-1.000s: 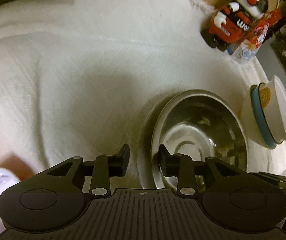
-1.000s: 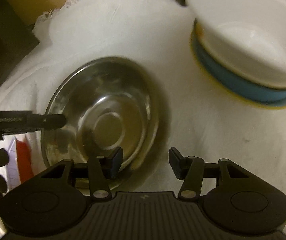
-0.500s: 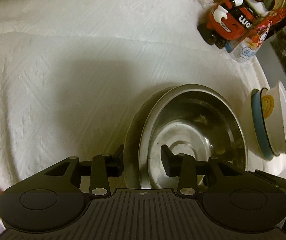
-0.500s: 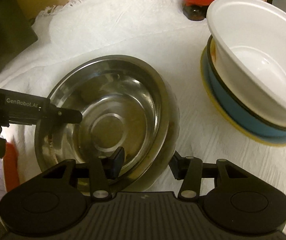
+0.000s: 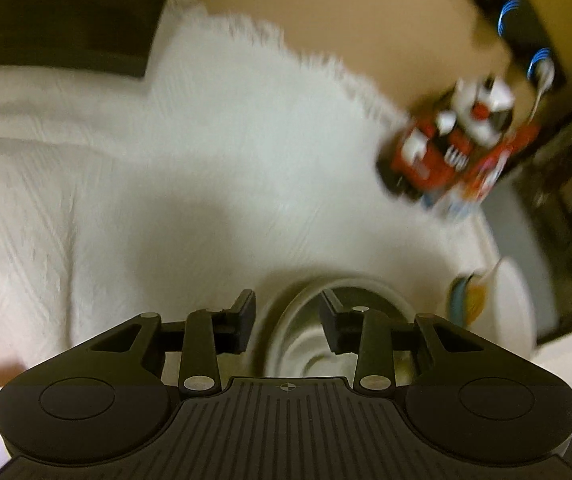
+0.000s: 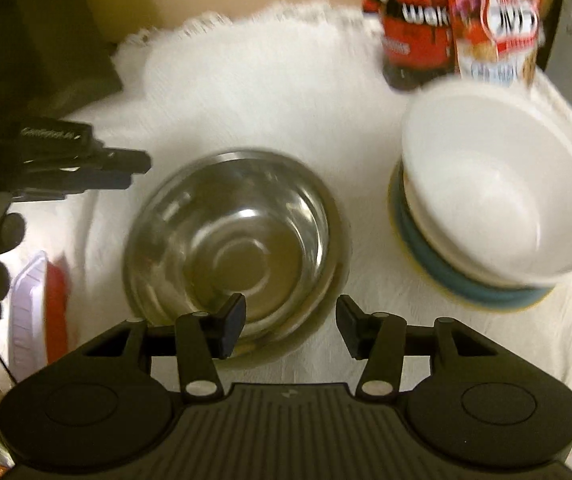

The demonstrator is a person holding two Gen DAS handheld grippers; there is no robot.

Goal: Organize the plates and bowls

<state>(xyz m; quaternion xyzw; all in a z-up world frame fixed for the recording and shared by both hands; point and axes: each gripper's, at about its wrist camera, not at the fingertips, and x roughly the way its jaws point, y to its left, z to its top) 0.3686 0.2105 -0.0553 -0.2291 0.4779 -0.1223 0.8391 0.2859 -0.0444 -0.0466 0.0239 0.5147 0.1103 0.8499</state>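
Steel: round shiny metal bowl (image 6: 238, 244) sits on white cloth-covered worktop (image 6: 270, 92) beside stacked white bowl (image 6: 497, 196) | left claw (image 5: 287, 322), right claw (image 6: 289, 326) both open, empty, straddling its rim | risk: thin rim slips, bowl clatters.

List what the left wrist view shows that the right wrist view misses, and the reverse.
Only the left wrist view shows blue-lit plugs in the far corner. Only the right wrist view shows the steel bowl's full interior, the white bowl's hollow, a red-and-clear container, and the left claw from the side. Both show the white cloth, the red toy robot, the snack packet and the stacked bowls.
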